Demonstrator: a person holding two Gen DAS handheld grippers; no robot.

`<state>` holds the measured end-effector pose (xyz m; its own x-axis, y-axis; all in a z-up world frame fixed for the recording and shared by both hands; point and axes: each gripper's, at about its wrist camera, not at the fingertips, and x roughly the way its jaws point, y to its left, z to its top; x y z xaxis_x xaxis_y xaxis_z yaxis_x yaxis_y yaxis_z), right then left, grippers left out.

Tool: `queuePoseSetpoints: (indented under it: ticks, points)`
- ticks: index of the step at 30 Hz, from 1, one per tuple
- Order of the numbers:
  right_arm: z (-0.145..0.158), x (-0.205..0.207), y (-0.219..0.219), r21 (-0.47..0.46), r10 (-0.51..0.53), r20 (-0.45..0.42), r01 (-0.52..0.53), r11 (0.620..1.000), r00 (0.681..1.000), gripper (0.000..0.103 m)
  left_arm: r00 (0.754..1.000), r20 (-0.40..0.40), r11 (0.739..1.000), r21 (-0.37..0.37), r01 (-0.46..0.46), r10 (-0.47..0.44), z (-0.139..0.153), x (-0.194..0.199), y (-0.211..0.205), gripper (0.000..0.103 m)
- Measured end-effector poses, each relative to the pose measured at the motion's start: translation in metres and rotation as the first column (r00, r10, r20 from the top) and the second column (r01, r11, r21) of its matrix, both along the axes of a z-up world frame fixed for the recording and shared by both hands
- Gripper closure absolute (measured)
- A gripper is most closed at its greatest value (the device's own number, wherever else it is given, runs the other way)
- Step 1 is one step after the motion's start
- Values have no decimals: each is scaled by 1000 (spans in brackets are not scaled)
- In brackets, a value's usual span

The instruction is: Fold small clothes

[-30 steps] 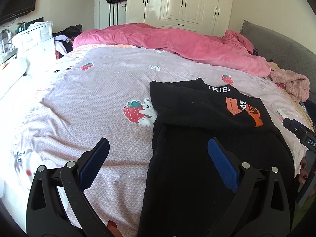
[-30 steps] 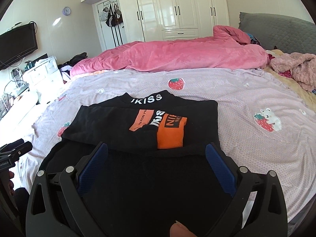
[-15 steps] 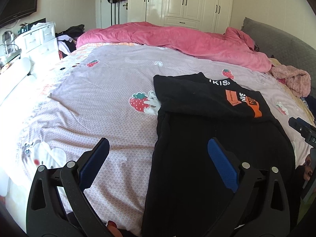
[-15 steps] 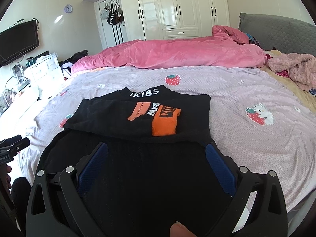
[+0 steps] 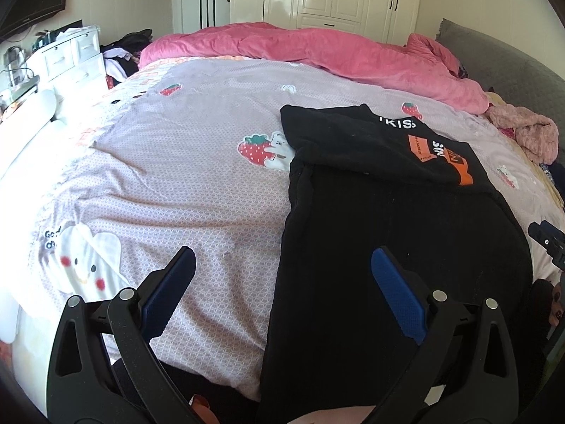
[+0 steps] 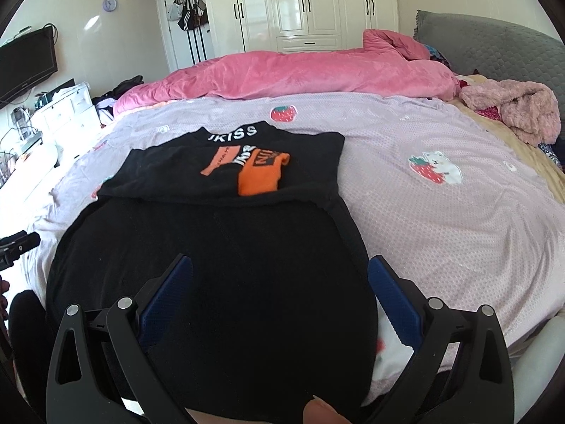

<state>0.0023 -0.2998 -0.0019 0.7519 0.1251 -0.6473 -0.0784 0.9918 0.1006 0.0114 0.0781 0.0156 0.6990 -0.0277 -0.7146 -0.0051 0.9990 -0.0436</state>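
Black sweatshirt (image 6: 219,247) – collar lettered "KISS" – is laid on the bed (image 6: 441,219); left claw (image 5: 282,282) and right claw (image 6: 279,282) are held wide, empty

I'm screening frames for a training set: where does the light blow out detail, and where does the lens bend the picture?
Left wrist view: sunlight washes out the lilac strawberry-print bedsheet at its left edge. Both views: fisheye curves the white wardrobe doors and darkens the corners; the black folded top hides its creases.

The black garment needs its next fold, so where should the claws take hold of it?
Probably the near hem of the black garment, one corner per claw, coming in low from the bed's near edge. That end hangs unfolded over the edge; the far end is already folded, sleeves in.
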Motion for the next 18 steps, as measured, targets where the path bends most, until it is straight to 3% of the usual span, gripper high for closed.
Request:
queuePoseSetpoints:
  ticks: [18]
  points:
    - [-32, -30, -21, -44, -31, -100, 27, 999, 994, 4, 993, -116, 1000, -28, 10, -13, -41, -31, 11, 10]
